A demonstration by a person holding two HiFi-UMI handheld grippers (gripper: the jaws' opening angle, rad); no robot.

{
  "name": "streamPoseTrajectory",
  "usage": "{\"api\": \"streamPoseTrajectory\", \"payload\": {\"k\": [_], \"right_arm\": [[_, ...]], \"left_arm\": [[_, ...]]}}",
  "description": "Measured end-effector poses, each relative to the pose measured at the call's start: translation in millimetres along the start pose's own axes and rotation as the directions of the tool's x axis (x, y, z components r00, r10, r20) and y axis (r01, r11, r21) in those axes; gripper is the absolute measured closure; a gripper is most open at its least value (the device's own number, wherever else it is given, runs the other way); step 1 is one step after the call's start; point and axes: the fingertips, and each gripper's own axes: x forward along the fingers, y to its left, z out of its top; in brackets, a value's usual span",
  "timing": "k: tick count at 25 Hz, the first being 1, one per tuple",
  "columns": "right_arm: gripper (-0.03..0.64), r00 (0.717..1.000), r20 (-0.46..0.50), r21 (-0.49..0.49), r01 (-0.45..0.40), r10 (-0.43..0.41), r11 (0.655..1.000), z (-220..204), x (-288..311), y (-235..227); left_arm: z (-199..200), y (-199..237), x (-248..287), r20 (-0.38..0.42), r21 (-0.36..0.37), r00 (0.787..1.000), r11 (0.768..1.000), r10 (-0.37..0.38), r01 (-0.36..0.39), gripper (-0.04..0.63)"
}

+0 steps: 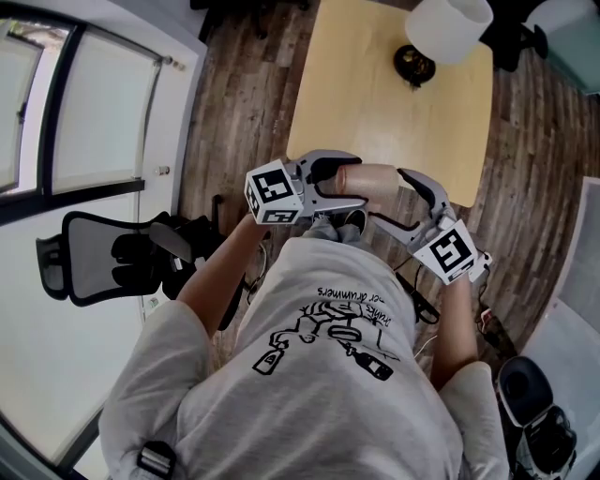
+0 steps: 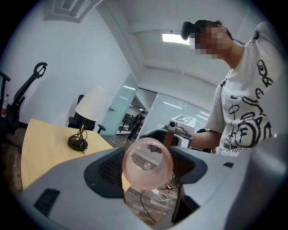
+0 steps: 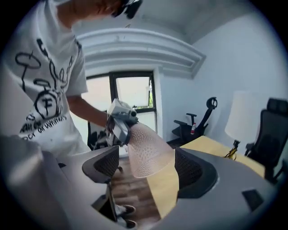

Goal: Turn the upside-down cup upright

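Note:
A translucent pink cup [image 1: 370, 178] lies on its side in the air over the table's near edge, between my two grippers. My left gripper [image 1: 349, 180] is shut on it. In the left gripper view the cup [image 2: 147, 164] shows end-on as a round ring, and both dark pads touch it. My right gripper [image 1: 389, 199] stands open around the cup's other end. In the right gripper view the dimpled cup [image 3: 146, 150] hangs between the wide jaws with a gap on each side, while the left gripper [image 3: 119, 121] grips its far, narrower end.
A light wooden table [image 1: 394, 94] stands ahead, with a white-shaded lamp [image 1: 448, 26] at its far edge. A black office chair [image 1: 103, 253] is at my left by the window. Cables [image 1: 422, 309] lie on the wooden floor at my feet.

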Motion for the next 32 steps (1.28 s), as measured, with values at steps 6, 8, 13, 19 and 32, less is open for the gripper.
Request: {"api": "streamPoseTrajectory", "payload": {"k": [6,8,13,19,32], "right_arm": [[0.238,0.954,-0.227,-0.348,0.107,-0.194,0.931,-7.9,11.6,-4.6],[0.236,0.920,-0.307,-0.430,0.095,-0.244,0.898,-17.7,14.4,-7.0],[0.236,0.806,-0.439,-0.577,0.086,-0.398,0.812,-39.2,16.4,-21.6],[0.236,0.730,-0.475,-0.660,0.075,-0.492,0.748,-45.7,20.1,-27.8],[0.238,0.732,-0.453,-0.662,0.105,-0.508,0.742,-50.1,26.4,-29.0]], "left_arm": [[-0.9,-1.9,5.8,-0.011,0.002,1.000,1.000,0.000,0.000,0.285],[-0.9,-2.3,7.8,-0.013,0.002,1.000,1.000,0.004,-0.004,0.285],[-3.1,-0.3,11.7,-0.017,0.000,0.999,1.000,0.029,-0.029,0.285],[-2.8,1.5,13.7,-0.007,-0.014,0.999,0.999,0.035,-0.035,0.285],[-1.8,-1.9,15.9,0.002,0.000,0.999,0.999,0.050,-0.050,0.282]]}}
